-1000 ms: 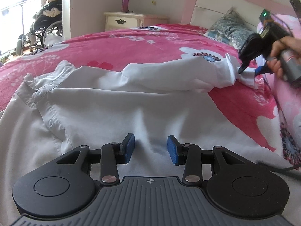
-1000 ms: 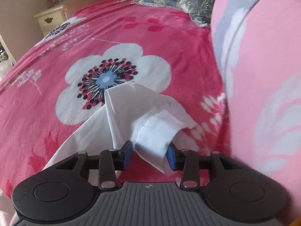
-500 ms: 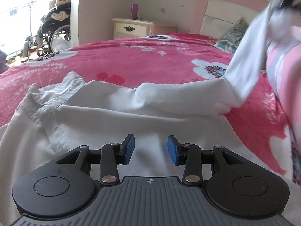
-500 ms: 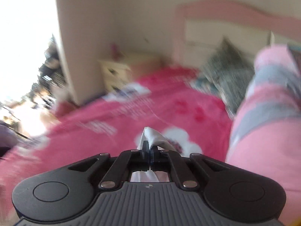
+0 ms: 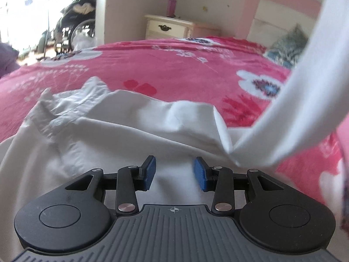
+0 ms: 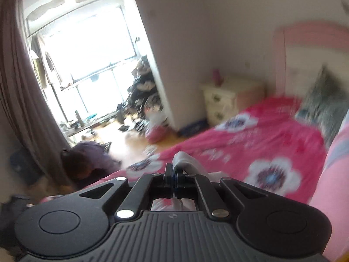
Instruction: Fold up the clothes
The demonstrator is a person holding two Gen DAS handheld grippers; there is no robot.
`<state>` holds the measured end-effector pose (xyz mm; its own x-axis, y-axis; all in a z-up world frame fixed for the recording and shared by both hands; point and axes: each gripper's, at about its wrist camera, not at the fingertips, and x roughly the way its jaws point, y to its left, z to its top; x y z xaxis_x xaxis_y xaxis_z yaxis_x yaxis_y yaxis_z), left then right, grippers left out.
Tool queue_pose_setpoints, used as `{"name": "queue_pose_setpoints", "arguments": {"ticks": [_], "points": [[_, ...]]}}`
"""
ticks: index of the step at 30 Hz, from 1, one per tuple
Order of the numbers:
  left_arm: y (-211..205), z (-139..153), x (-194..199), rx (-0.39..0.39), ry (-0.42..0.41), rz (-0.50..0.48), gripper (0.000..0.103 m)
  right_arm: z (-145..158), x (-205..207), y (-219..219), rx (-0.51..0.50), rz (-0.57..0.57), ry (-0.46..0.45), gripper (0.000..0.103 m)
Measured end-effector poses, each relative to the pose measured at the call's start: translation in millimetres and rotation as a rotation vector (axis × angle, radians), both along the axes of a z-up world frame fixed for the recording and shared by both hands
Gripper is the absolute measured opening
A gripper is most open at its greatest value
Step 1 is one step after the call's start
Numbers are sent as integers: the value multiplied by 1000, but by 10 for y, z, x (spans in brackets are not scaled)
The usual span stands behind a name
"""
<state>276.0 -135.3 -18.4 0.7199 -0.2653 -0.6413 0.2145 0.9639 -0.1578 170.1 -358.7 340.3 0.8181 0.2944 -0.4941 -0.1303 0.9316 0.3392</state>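
A white shirt (image 5: 122, 135) lies spread on the pink flowered bedspread (image 5: 174, 65), its collar (image 5: 65, 107) at the left. My left gripper (image 5: 174, 172) hovers open just over the shirt's body, nothing between its blue pads. One sleeve (image 5: 305, 83) rises steeply from the shirt to the upper right, pulled taut. In the right wrist view my right gripper (image 6: 174, 172) is shut on the sleeve's cuff (image 6: 185, 160), high above the bed; a bit of white cloth sticks out past the closed jaws.
A cream nightstand (image 5: 170, 27) with a purple cup (image 5: 171, 7) stands past the bed by the pink headboard (image 5: 283, 15). A patterned pillow (image 5: 288, 50) lies at the bed's head. A wheelchair (image 6: 144, 100) and clutter stand by the bright window. A pink sleeve (image 6: 333, 185) fills the right edge.
My right gripper closed on the sleeve's cuff and lifted it high off the bed, so the sleeve now hangs stretched upward. The left gripper stayed open, shifting slightly over the shirt.
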Motion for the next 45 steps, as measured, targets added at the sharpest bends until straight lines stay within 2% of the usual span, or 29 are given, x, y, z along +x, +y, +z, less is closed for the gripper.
{"name": "queue_pose_setpoints", "arguments": {"ticks": [6,8,11,13,14,15,18,19,20,21,23,28,33,37,41,43,45], "points": [[559,308,-386,31,26,46,39,-60,-243,267,91,81,98,2],[801,376,-587,26,38,53,39,-180,-425,428,99,120,137,2],[1119,409,-869,22,75,72,39,-561,-708,682,113,183,242,3],[1305,412,-1033,7,103,81,39,-980,-905,886,110,248,356,7],[1379,409,-1101,-1,118,81,39,-1219,-986,983,109,282,430,15],[1441,399,-1160,-9,138,79,39,-1538,-1079,1082,117,313,543,29],[1514,369,-1312,-12,179,57,39,-2421,-1380,1198,194,328,876,30],[1524,362,-1364,-10,189,47,39,-2603,-1481,1178,221,308,941,30],[1518,360,-1415,-13,198,33,39,-2700,-1579,1114,248,281,963,30],[1506,362,-1464,-17,206,18,39,-2771,-1676,1037,277,252,970,30],[1459,374,-1572,-42,215,-27,40,-2755,-1823,857,329,201,922,30],[1245,302,-1917,-109,282,-180,42,-2621,-2014,354,424,9,704,34],[1088,184,-2185,-119,303,-238,42,-2984,-1949,293,515,-50,620,34],[1045,83,-2217,-127,325,-234,42,-3290,-1770,465,495,-24,582,34],[1022,32,-2201,-114,333,-213,41,-3497,-1697,641,374,-42,575,34],[1004,23,-2230,-114,338,-220,41,-3573,-1703,717,358,-23,588,29],[946,32,-2273,-81,321,-236,41,-3577,-1753,776,340,-12,580,11]]}}
